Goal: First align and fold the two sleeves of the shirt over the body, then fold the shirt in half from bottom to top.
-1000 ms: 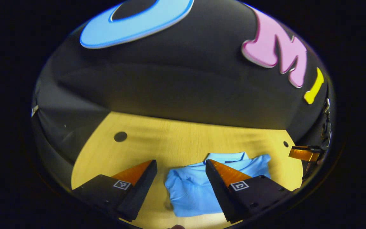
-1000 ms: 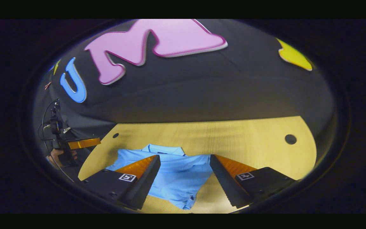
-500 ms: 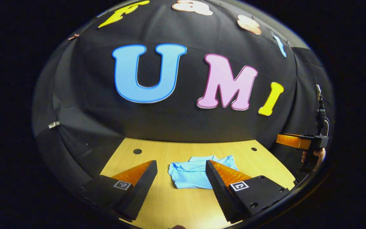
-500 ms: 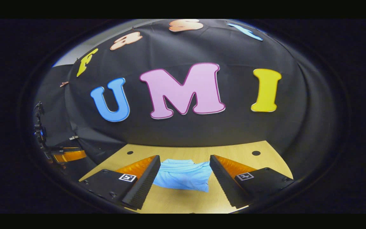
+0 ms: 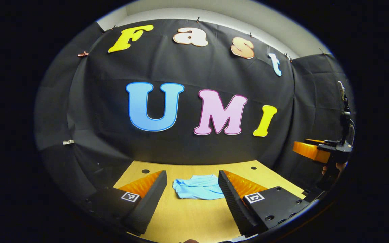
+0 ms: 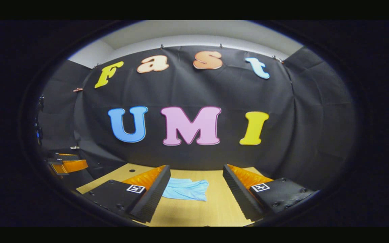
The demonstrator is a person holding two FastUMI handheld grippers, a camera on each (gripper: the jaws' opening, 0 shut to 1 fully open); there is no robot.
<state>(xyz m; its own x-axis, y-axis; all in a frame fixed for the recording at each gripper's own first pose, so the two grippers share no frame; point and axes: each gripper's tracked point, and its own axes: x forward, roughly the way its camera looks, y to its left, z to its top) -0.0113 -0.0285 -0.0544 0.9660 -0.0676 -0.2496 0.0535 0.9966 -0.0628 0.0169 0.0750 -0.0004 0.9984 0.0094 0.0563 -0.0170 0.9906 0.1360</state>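
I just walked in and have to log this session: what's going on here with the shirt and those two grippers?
A person holds a gripper in each hand over a wooden table. The light blue shirt lies folded into a compact bundle near the table's far edge. The left gripper and right gripper are both open, holding nothing, well short of the shirt. The folding looks done.

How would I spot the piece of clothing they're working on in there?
Look at the light wooden table in front of the black cloth wall. Near its far edge lies a light blue shirt, folded into a small flat bundle. It is the one soft blue thing on the wood, lying beyond both pairs of fingers.
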